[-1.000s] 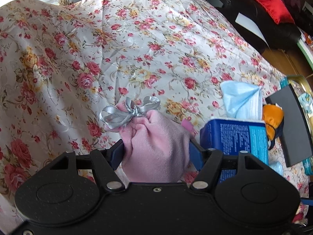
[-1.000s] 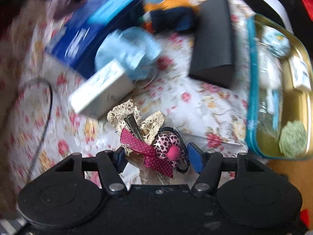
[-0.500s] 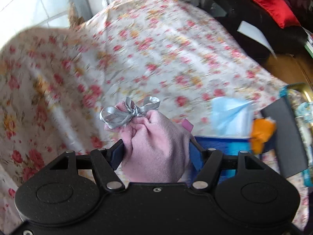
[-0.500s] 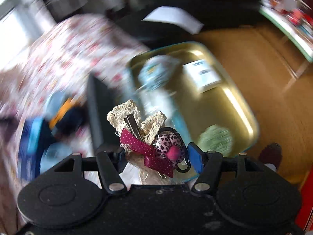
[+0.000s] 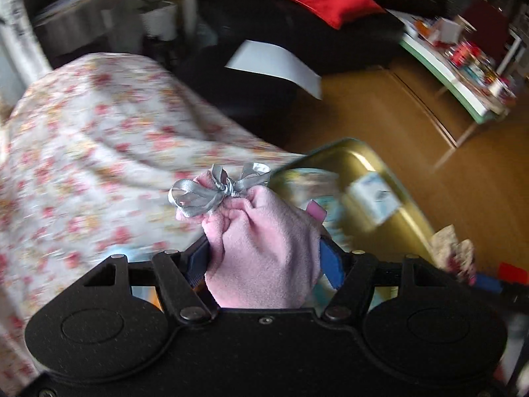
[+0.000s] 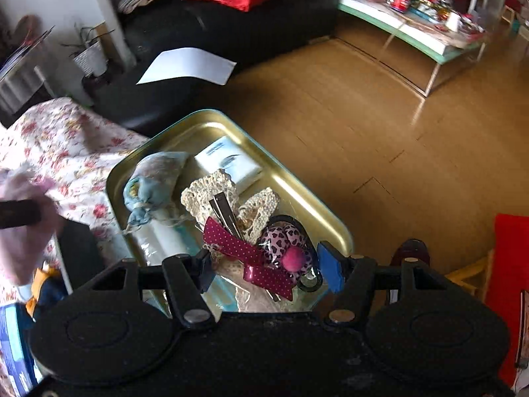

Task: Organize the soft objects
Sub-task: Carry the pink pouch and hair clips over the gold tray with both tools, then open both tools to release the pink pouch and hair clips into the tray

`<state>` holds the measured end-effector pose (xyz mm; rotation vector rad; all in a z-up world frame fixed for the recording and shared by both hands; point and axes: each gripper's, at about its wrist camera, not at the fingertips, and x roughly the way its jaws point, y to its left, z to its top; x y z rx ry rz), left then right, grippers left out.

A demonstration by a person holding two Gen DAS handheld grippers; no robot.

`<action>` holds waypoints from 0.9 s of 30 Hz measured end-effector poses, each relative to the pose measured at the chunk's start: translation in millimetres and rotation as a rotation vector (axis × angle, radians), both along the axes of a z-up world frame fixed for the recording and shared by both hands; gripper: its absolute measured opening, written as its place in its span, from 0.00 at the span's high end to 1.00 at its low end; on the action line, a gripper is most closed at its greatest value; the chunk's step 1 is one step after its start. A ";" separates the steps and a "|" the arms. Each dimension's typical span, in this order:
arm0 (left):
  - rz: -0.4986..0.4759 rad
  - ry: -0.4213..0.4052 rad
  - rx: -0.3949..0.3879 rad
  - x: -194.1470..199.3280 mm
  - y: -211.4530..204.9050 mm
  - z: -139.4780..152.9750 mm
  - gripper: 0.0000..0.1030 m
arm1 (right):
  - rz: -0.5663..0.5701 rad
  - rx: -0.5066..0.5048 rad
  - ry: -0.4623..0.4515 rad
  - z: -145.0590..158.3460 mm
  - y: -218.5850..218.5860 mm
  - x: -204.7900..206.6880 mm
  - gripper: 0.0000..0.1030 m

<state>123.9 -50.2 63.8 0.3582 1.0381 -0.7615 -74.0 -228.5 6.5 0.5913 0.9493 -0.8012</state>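
My left gripper (image 5: 264, 258) is shut on a pink fleece pouch (image 5: 264, 228) tied with a silver ribbon bow (image 5: 215, 192). It hangs above the floral cloth beside a gold tray (image 5: 360, 165). My right gripper (image 6: 267, 264) is shut on a clear packet of hair accessories (image 6: 251, 244): cream lace, a magenta dotted bow, a heart-print flower tie. The packet hangs over the gold tray (image 6: 198, 114). Inside the tray lie a blue fabric sachet (image 6: 155, 178), a small white box (image 6: 231, 162) and a plastic-wrapped roll (image 6: 162, 241). The pink pouch (image 6: 23, 248) shows at the right wrist view's left edge.
The tray sits at the edge of a table under a floral cloth (image 5: 99, 165). A black box (image 6: 79, 251), an orange and navy soft toy (image 6: 46, 284) and a blue carton (image 6: 13, 347) lie left of the tray. Beyond are wooden floor (image 6: 363, 132), a black sofa (image 6: 231, 23) and a cluttered low table (image 6: 413, 23).
Both views have swung from the cluttered floral cloth toward the gold tray. The right gripper's packet now hangs over the tray; the left's pouch has come up beside it. Both grips are unchanged.
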 end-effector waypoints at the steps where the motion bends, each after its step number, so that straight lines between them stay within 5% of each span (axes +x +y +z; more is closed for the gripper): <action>1: -0.015 0.011 0.005 -4.3 -14.0 -5.3 0.38 | -0.009 0.012 -0.009 -0.7 -3.6 -1.9 0.39; 14: -0.083 0.088 0.038 -19.5 -114.5 -33.2 0.32 | -0.058 0.073 -0.071 -0.3 -15.0 -3.2 0.35; 17: -0.072 0.077 0.023 -16.4 -117.3 -31.6 0.25 | -0.059 0.065 -0.101 3.4 -14.5 -5.0 0.28; 27: -0.025 0.032 0.042 -10.1 -90.4 -28.5 0.25 | -0.069 0.090 -0.078 -2.0 -14.0 -8.2 0.28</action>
